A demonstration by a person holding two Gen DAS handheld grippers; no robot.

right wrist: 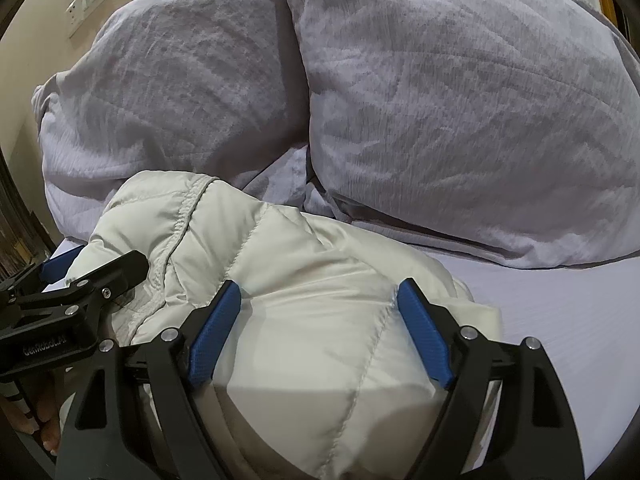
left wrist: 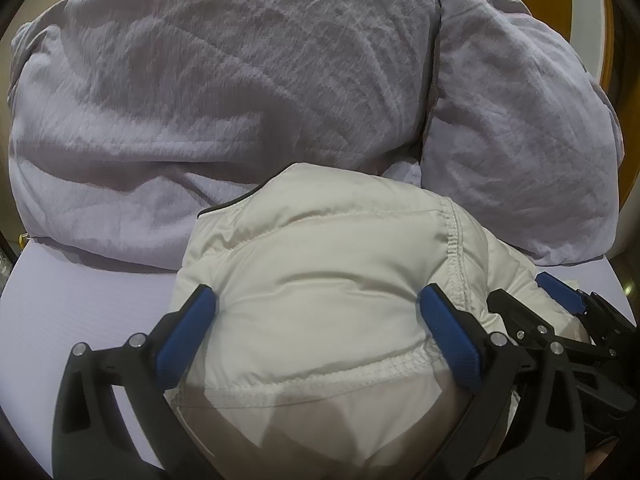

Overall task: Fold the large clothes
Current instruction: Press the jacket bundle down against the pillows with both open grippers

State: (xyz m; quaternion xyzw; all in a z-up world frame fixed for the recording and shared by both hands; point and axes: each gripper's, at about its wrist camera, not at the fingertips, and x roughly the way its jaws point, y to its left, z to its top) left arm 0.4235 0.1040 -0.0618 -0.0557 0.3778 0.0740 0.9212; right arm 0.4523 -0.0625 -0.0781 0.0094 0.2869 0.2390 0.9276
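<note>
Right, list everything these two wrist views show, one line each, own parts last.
Puffer jacket: one, off-white, quilted, bunched on the sheet nearest the cameras, between both sets of jaws.
Pillows: two, pale lilac, crinkled, side by side behind the jacket.
Bedsheet: one, pale lilac, under everything.
Switch plate: one, cream, on the wall, upper left in the right wrist view.
Left gripper: one, black with blue pads, pressing into the jacket.
Right gripper: one, same colours, pads against the jacket.
</note>
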